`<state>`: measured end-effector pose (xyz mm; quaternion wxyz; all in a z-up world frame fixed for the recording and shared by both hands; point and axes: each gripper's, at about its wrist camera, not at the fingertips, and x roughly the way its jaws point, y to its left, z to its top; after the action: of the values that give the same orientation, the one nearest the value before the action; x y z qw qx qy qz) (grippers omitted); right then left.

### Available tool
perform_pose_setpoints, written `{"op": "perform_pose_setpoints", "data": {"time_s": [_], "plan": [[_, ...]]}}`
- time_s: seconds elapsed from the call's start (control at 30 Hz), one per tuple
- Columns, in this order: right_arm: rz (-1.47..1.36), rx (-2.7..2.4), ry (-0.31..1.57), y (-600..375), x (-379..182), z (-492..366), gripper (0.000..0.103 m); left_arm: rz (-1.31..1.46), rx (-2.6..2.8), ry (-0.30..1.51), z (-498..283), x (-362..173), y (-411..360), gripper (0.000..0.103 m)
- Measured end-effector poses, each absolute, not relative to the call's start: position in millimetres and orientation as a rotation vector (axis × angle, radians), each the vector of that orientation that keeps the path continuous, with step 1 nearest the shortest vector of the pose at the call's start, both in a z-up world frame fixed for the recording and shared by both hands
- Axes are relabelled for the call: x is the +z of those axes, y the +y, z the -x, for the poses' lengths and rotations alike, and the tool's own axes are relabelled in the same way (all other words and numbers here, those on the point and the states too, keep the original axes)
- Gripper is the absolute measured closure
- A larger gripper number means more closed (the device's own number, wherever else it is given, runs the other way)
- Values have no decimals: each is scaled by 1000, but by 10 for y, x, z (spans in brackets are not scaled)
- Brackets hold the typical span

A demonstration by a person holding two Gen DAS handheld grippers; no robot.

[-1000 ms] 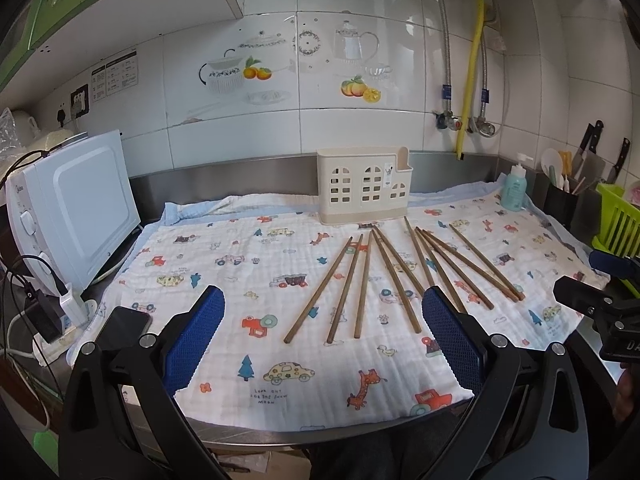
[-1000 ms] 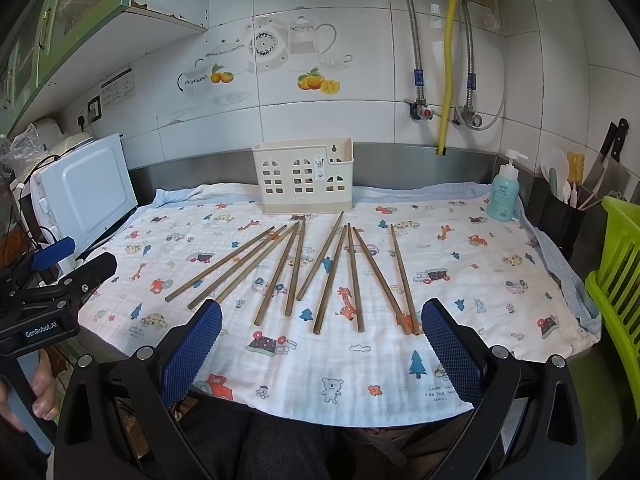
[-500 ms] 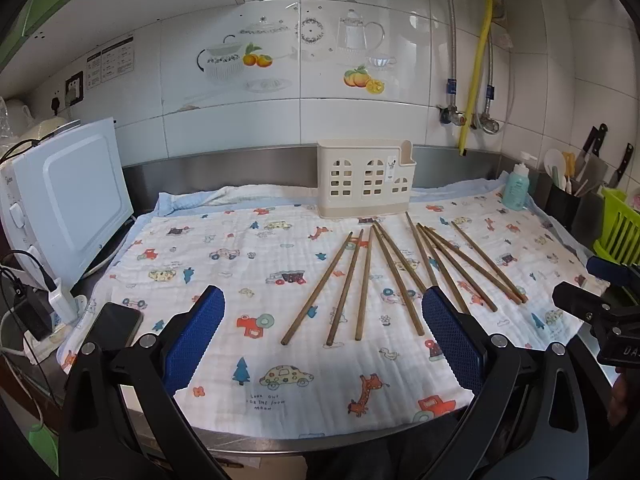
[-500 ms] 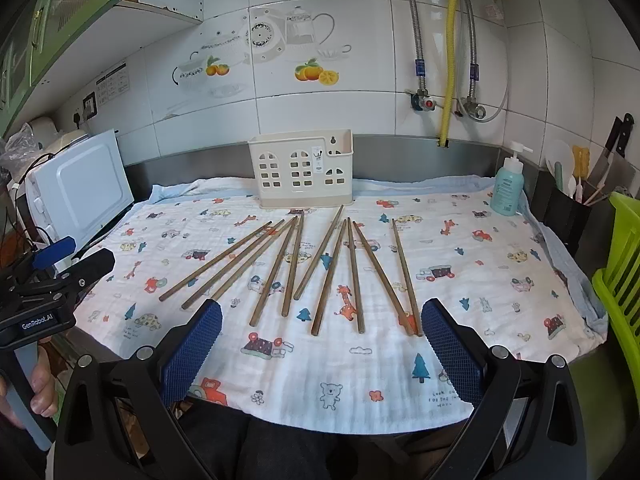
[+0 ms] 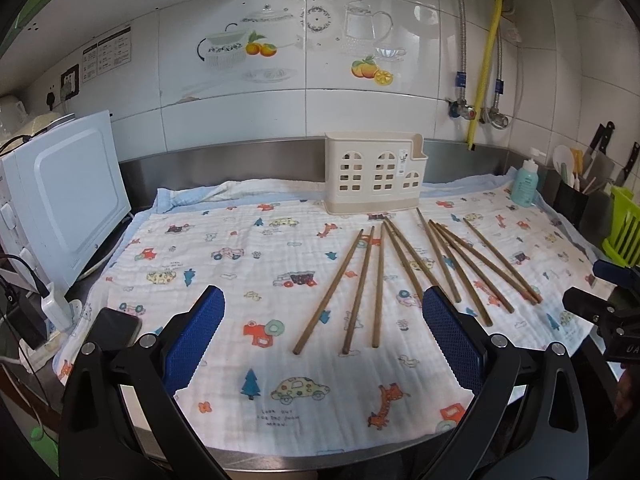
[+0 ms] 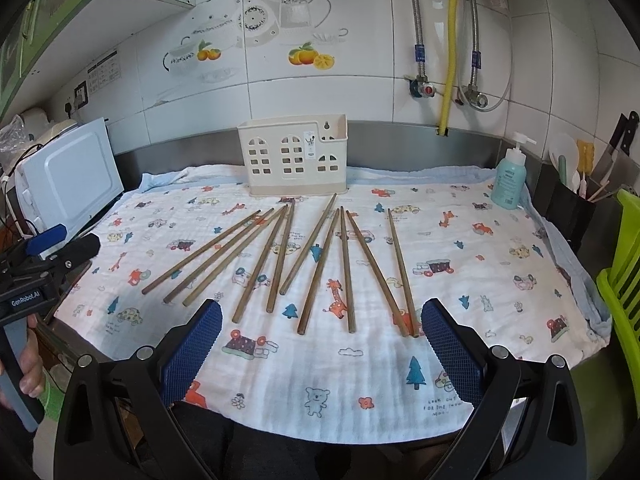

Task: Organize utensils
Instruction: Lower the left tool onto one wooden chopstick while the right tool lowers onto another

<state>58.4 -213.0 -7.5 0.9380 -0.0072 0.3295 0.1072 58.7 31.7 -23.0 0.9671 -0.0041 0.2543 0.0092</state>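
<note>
Ten chopsticks (image 6: 316, 258), one holder (image 6: 292, 158).

Left hand-held gripper (image 5: 322, 336) sat wide open above the printed cloth (image 5: 256, 280), holding nothing. Chopsticks (image 5: 400, 264) lay fanned out before the cream utensil holder (image 5: 374, 178). Right hand-held gripper (image 5: 600, 304) at right edge.

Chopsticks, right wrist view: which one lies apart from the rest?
The rightmost chopstick, nearest the soap bottle: its far end stands clear, while the others crowd together.
</note>
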Motion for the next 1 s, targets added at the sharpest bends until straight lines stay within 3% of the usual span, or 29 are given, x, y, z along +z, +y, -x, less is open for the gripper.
{"op": "perform_pose_setpoints", "data": {"time_s": [0.83, 0.9, 1.0], "plan": [[7, 124, 739, -2549, -452, -1090, 8, 27, 10, 639, -1174, -673, 582, 8], [1, 117, 749, -2607, -493, -1153, 9, 30, 3, 650, -1238, -696, 585, 8], [-14, 114, 769, -2686, -562, -1254, 20, 24, -3, 654, -1306, -720, 588, 8]]}}
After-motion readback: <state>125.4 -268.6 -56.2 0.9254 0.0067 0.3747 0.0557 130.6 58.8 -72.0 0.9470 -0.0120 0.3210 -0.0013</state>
